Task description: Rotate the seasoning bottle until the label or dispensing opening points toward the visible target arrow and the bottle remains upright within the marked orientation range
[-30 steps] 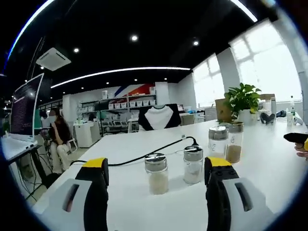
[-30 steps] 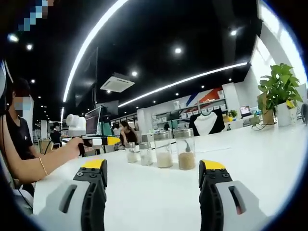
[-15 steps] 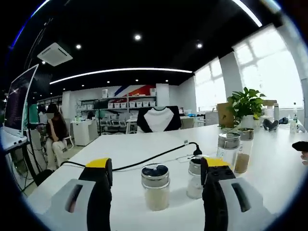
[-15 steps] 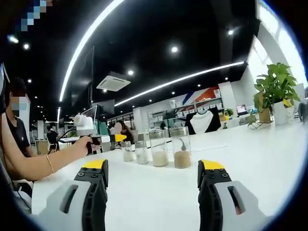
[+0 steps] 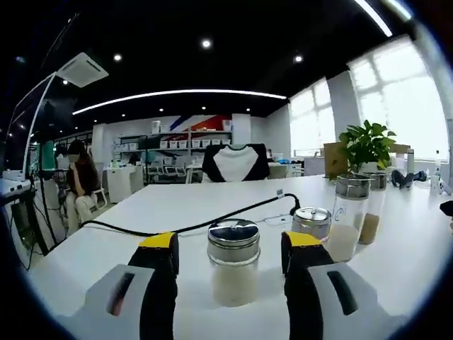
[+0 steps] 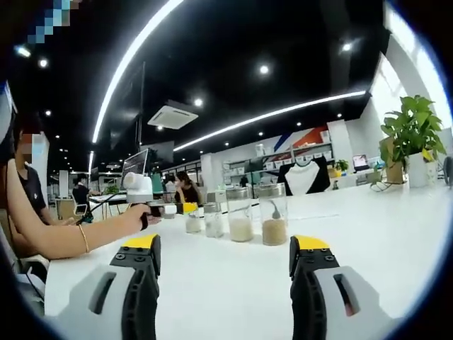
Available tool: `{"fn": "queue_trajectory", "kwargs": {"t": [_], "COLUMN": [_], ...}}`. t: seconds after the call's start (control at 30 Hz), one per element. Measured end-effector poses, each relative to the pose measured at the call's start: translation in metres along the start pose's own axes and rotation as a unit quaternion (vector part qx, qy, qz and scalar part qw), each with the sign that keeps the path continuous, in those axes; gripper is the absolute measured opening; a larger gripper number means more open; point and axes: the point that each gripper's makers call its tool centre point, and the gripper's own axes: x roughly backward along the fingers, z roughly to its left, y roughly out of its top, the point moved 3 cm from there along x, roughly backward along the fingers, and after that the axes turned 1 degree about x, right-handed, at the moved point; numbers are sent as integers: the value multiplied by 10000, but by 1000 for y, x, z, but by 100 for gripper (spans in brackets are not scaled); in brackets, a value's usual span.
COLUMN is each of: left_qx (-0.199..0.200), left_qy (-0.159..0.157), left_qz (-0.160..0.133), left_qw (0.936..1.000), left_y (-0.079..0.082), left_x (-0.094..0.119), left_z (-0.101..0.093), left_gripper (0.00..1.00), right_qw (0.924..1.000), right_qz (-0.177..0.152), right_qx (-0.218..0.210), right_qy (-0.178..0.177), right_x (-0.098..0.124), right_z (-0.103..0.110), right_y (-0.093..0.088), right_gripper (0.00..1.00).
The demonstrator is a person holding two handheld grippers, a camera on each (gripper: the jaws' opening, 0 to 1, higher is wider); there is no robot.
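Observation:
A small glass seasoning bottle (image 5: 233, 268) with a steel lid and pale powder stands upright on the white table (image 5: 177, 212). My left gripper (image 5: 231, 244) is open, its yellow-tipped jaws either side of the bottle with a gap on each side. A second small bottle (image 5: 311, 222) stands just behind the right jaw. In the right gripper view the same bottles (image 6: 192, 220) (image 6: 213, 220) stand in a row far ahead, with a hand holding the left gripper (image 6: 185, 208) beside them. My right gripper (image 6: 226, 244) is open over bare table, nothing between its jaws.
Two taller jars (image 5: 350, 218) (image 5: 374, 207) stand to the right, one with pale and one with brown contents. A black cable (image 5: 212, 224) crosses the table behind the bottles. A potted plant (image 5: 367, 145) sits at the far right. A person (image 5: 81, 183) sits at the left.
The left gripper has moved forward and lower, so the steel-lidded bottle now stands between its jaws. In the right gripper view the hand with the left gripper has come closer to the bottles.

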Motion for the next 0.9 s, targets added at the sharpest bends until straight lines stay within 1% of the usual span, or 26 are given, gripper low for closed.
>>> {"fn": "queue_trajectory", "kwargs": {"t": [0.1,0.17,0.23,0.27,0.3,0.37,0.47,0.53,0.6,0.63,0.73,0.83,0.9], "left_qx": [40,46,33,-123,-236,-277,-178,-178,-154,-87,-64,-64,-55], "left_qy": [80,74,12,-19,19,36,-4,28,24,-88,-140,-37,-66], "left_qz": [-72,-75,-10,82,61,61,-39,-40,-49,-58,-77,-165,-169], "left_qw": [9999,9999,10000,9999,9997,9996,9998,9998,9999,9999,9999,9998,9998], "left_y": [2,2,1,-1,-1,-1,3,4,4,4,4,4,5], "left_x": [-1,-5,-8,-9,-9,-10,-12,-19,-19,-19,-18,-18,-19], "left_z": [1,0,-2,-5,-6,-8,-8,-1,0,-1,0,3,3], "left_gripper": [52,51,51,51,50,46,41,39,36,35,35,34,34], "right_qw": [10000,10000,10000,10000,9999,9996,9996,9996,9995,9996,9996,9995,9995], "right_qz": [22,45,67,77,86,137,171,203,253,254,252,289,264], "right_qx": [56,13,-20,19,112,203,192,194,162,131,127,133,169], "right_qy": [-27,-28,-35,-56,-93,-116,-76,-72,-51,-29,-18,6,-33], "right_x": [0,-1,-2,-2,-2,-3,-4,-4,-5,-5,-5,-5,-5], "right_z": [-1,-3,-4,-4,-4,-4,-3,-4,-4,-3,-3,-2,-3], "right_y": [-1,-2,-3,-3,-3,-4,-6,-7,-10,-10,-10,-11,-10], "right_gripper": [74,74,74,74,74,74,74,74,74,74,74,73,73]}}
